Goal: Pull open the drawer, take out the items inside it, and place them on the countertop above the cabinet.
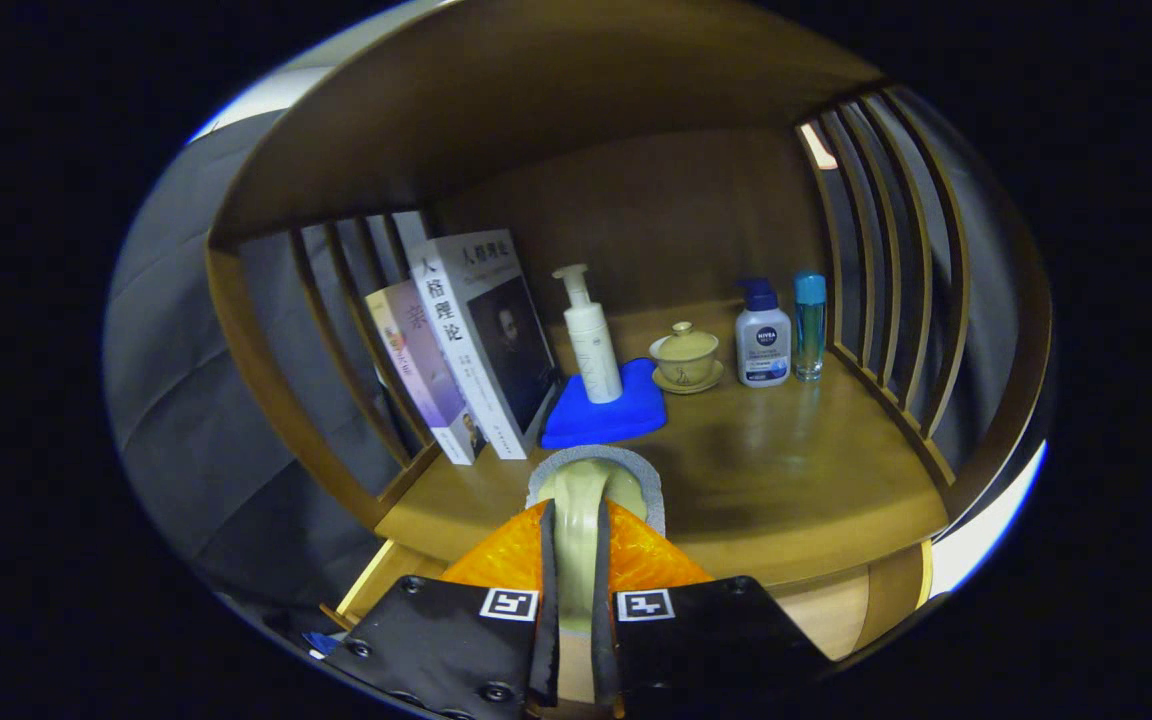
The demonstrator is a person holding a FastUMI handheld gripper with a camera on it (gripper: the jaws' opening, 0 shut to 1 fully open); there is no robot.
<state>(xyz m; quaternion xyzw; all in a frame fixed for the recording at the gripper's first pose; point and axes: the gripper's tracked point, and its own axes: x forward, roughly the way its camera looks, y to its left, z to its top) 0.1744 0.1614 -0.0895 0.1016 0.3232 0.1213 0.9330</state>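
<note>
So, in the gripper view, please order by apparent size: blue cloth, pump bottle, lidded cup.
1. Blue cloth
2. Pump bottle
3. Lidded cup
All stand similarly far from the claw.

Wooden countertop (786,450), slatted rails left and right.
- Far left: two paperback books (481,340), leaning against the left rail.
- Just right of the books: folded blue cloth (626,415), with a white pump bottle (591,345) standing on it.
- Centre rear: lidded ceramic teacup on saucer (684,355).
- Right of the teacup: white blue-capped lotion bottle (763,340), then a slim clear blue-capped bottle (809,325) beside the right rail.
- Front edge: gripper (576,540), fingers closed on a pale green orange-wrapped item (591,485).
</note>
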